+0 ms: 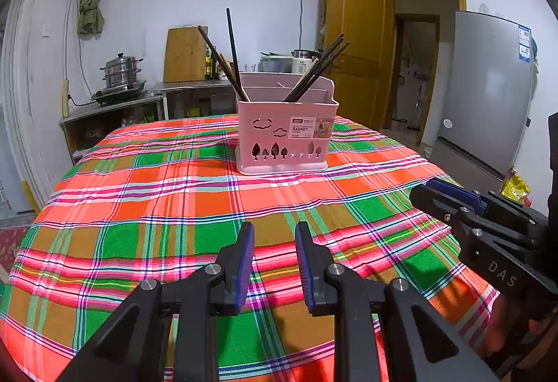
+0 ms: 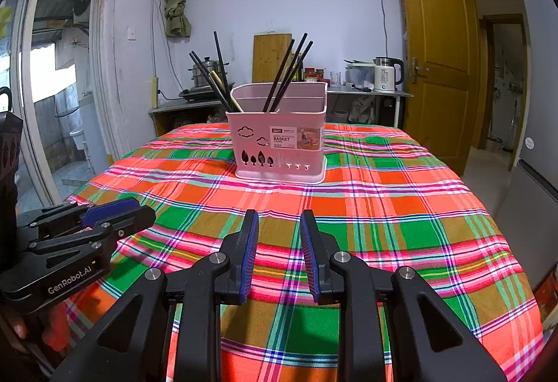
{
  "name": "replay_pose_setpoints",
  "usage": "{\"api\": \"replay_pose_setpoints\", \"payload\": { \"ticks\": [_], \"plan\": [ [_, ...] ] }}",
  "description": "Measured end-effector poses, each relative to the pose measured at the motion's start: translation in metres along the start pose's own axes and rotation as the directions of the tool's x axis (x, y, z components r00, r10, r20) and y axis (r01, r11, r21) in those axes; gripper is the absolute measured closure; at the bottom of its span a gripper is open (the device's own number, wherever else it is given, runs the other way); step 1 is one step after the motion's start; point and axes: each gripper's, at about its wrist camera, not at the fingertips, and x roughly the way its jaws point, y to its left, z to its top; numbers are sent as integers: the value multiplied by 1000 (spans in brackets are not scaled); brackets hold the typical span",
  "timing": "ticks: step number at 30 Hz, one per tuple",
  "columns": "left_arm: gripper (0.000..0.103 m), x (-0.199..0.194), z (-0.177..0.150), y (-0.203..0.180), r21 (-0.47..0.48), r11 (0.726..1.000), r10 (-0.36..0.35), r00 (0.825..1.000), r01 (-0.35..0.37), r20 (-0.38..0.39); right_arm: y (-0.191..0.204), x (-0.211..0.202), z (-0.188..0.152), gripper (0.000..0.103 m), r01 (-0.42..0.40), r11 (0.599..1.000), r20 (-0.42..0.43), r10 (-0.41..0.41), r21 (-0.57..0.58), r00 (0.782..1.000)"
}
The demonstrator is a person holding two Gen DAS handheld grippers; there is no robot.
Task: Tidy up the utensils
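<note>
We held the left black two-finger tool with blue pads [image 1: 274,232] low over the near part of the tabletop covered in an orange, green and pink plaid cloth [image 1: 139,200]; its jaws stood parted with nothing between them. The right black two-finger tool with blue pads [image 2: 279,220] hovered alongside it, likewise parted and empty. Each tool appeared at the edge of the other's view: the right one at the right edge of the left wrist view, the left one at the left edge of the right wrist view.

The pale pink plastic utensil basket with cloud and tree cut-outs [image 1: 286,134] stood upright on the cloth, well apart from both tools and toward the far side of the tabletop. A white label reading BASKET [image 1: 302,128] was stuck on its front wall. Dark slender chopsticks [image 1: 233,51] leaned in its left compartment with one pale chopstick among them, and a second bundle of dark chopsticks [image 1: 322,63] leaned to the right in the adjoining compartment.

Behind the tabletop stood a grey refrigerator [image 1: 488,92] and a yellow-brown wooden door [image 1: 355,33].
</note>
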Motion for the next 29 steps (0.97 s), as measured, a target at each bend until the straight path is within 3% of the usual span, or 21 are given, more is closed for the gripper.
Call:
{"api": "replay_pose_setpoints", "payload": {
  "ticks": [29],
  "plan": [
    [79, 1, 0, 4, -8, 1000, -10, 1000, 10, -6, 0, 0, 1, 78, 1, 1000, 2, -1, -3, 1000]
  ]
}}
